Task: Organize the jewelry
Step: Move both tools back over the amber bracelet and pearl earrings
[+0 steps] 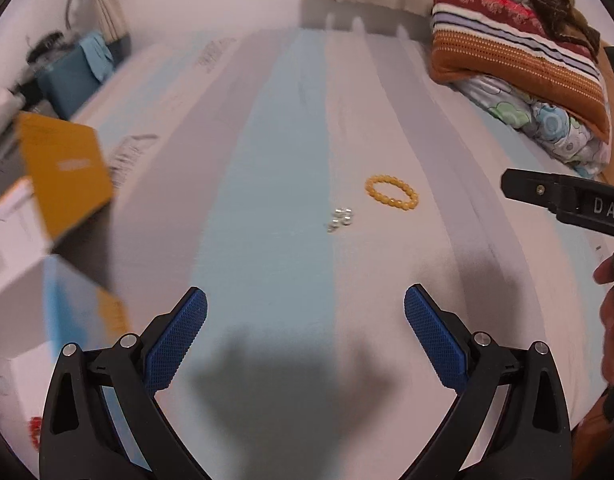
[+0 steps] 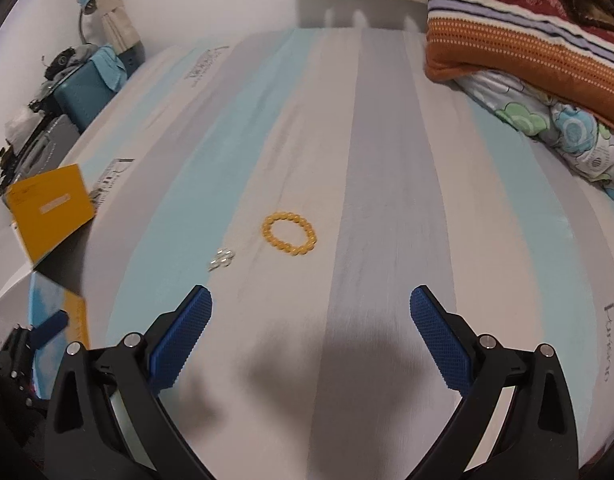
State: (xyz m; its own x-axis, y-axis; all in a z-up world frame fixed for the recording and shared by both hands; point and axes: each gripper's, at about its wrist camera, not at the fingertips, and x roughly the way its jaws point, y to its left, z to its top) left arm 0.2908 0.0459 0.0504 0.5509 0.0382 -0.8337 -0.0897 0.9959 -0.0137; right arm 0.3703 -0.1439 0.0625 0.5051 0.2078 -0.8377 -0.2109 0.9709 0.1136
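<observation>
A: Closest in, what state are the tongs in?

B: The left gripper point(image 1: 305, 308) and the right gripper point(image 2: 311, 308) both hang above the striped bedsheet point(image 2: 387, 160) with jaws spread wide, nothing between the blue pads.

A: And the jewelry?

B: Take the yellow bead bracelet point(image 2: 289, 233) as the marker. It lies flat on the sheet ahead of both grippers. The small clear bead piece point(image 2: 221, 259) sits just beside it, nearer and to its left, apart from it.

A: What could go wrong?

B: I'd judge the clear piece is tiny and slippery; the pads could pinch sheet along with it, or flick it away. The soft bed gives under pressure, too.

A: Any container?

B: Well left of the bracelet, at the bed's edge, a white box with an orange lid point(image 2: 47, 208) stands open. Its inside is blurred in both views; I can't tell what it holds.

A: Beyond?

B: Folded blankets point(image 2: 527, 48), far right of the bracelet.
</observation>
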